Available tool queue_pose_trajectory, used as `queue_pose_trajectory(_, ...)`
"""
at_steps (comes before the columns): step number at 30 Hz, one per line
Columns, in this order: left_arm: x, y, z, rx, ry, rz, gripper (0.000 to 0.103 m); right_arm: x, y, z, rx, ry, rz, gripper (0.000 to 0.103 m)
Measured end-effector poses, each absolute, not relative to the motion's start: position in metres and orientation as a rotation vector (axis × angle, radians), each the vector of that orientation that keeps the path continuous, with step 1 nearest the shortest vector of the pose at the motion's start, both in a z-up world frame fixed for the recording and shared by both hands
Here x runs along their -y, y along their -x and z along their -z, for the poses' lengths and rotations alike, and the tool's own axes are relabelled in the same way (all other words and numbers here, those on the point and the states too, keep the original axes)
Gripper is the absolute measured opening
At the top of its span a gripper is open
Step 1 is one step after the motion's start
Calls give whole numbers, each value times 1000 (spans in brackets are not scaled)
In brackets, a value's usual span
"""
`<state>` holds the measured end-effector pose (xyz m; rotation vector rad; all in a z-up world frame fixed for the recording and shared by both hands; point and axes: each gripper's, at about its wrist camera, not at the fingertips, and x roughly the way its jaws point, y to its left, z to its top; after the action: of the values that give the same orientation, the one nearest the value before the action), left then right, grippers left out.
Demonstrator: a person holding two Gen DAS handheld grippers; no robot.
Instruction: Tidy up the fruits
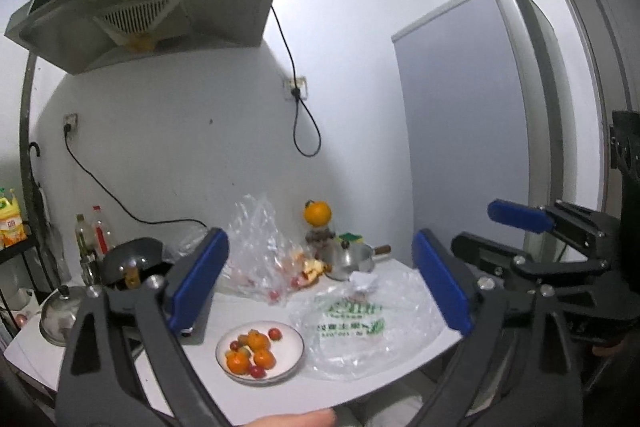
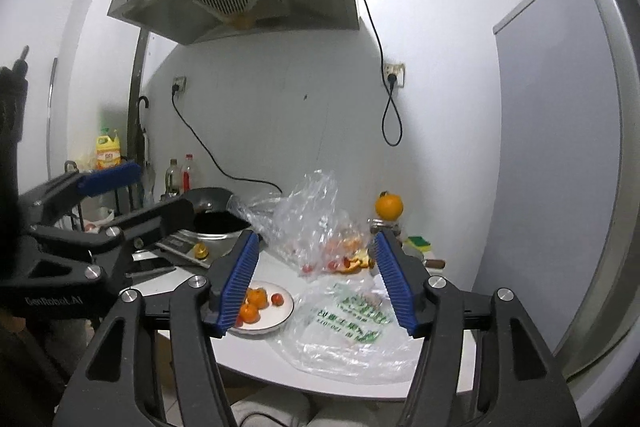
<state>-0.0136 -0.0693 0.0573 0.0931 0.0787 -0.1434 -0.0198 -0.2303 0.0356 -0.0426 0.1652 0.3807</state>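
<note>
A white plate (image 1: 290, 355) near the counter's front holds several small oranges (image 1: 253, 340) and cherry tomatoes (image 1: 275, 333); it also shows in the right wrist view (image 2: 285, 311). A clear bag (image 1: 260, 251) behind it holds more fruit and peel. One orange (image 1: 317, 213) sits on a jar at the back. My left gripper (image 1: 320, 287) is open and empty, held above the counter in front of the plate. My right gripper (image 2: 316, 287) is open and empty, to the right of the left one.
A flat printed plastic bag (image 1: 352, 335) lies right of the plate. A black wok (image 1: 134, 259), a scale, a steel lid (image 1: 60, 311) and bottles (image 1: 90, 235) stand at the left. A small steel pot (image 1: 352, 259) and a sponge are at the back. A fridge (image 1: 480, 131) stands at the right.
</note>
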Motion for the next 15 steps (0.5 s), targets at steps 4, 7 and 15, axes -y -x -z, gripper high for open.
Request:
queue_pose_trajectory(4,64,21,-62,-48,-85,113,96,234,20,-42,-152,45,-375,64)
queue_pose_trajectory(7,58,23,-64,-36,-70,96,96,236,20,-45,-140,42,-371,64)
queue_pose_trajectory(15,51,19,-62,-38,-52,80,97,238,19,-45,-138,37,-362,64)
